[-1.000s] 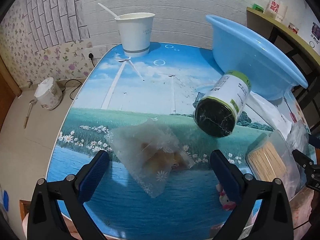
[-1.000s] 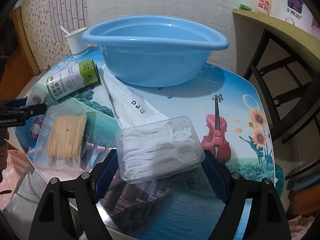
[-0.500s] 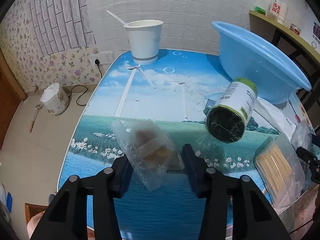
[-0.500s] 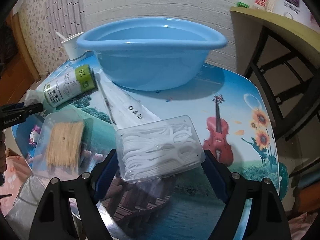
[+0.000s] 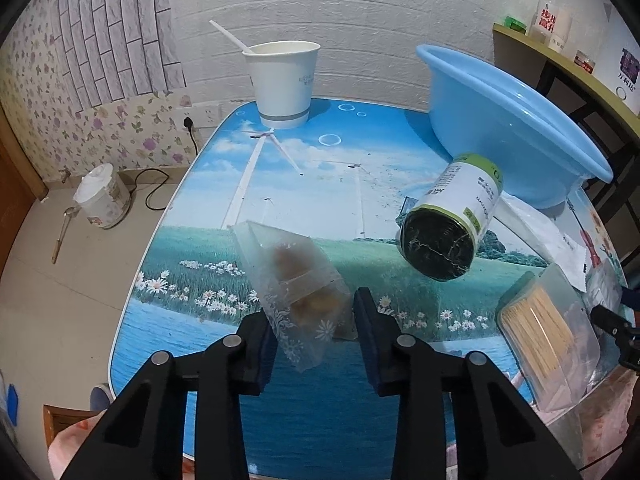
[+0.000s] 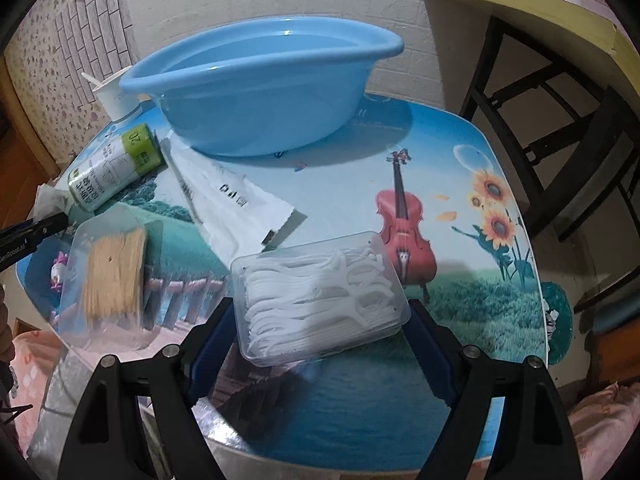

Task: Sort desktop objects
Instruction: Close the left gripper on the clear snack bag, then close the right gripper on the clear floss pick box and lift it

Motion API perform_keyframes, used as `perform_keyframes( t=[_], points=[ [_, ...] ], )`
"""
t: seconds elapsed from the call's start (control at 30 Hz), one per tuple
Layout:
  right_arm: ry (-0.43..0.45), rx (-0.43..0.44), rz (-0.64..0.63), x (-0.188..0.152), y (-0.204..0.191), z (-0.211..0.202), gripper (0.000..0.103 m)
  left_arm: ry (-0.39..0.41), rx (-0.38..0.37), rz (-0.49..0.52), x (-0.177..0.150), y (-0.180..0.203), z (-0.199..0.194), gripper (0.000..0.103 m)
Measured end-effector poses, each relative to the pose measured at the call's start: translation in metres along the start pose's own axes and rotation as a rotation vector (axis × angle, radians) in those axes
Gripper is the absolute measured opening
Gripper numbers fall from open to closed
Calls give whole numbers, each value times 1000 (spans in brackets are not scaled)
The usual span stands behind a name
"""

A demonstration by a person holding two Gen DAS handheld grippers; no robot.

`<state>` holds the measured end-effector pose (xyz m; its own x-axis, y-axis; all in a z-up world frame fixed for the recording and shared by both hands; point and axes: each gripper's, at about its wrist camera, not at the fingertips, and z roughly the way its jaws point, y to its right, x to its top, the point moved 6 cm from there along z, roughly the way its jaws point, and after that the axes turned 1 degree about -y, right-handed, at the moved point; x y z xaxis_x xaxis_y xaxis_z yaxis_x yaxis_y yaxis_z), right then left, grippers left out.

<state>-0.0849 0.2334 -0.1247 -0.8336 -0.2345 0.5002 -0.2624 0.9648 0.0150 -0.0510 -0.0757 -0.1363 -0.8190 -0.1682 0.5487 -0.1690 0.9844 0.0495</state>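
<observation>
A translucent snack bag [image 5: 296, 276] with brown pieces inside stands tilted between the fingers of my left gripper [image 5: 316, 332]. Its jaws are closing and both pads press the bag's lower end, just above the picture-printed table [image 5: 360, 184]. My right gripper [image 6: 320, 308] is shut on a clear box of white floss picks [image 6: 320, 280], held slightly above the table near its front edge. The blue basin [image 6: 260, 100] stands at the back against the wall.
A green-and-white can [image 5: 452, 216] lies on its side in front of the blue basin [image 5: 500, 120]. A clear toothpick box [image 6: 112, 276] and a flat white packet [image 6: 224, 200] lie between the grippers. A paper cup [image 5: 282, 80] with a spoon stands at the far left corner.
The left jaws have closed from wide apart onto the snack bag, which is now squeezed and tipped up. The right gripper has rolled a little, still holding the floss pick box.
</observation>
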Motion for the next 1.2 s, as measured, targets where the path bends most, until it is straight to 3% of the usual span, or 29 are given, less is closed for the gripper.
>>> perform_keyframes(
  t=[0.4,1.2],
  points=[
    [17,-9,-32,0,-6,0,84,7,-27,-30,-2,-6,-3,27],
    [47,-39,-29,13,-4,9,84,6,1,-21,1,-4,0,28]
  ],
)
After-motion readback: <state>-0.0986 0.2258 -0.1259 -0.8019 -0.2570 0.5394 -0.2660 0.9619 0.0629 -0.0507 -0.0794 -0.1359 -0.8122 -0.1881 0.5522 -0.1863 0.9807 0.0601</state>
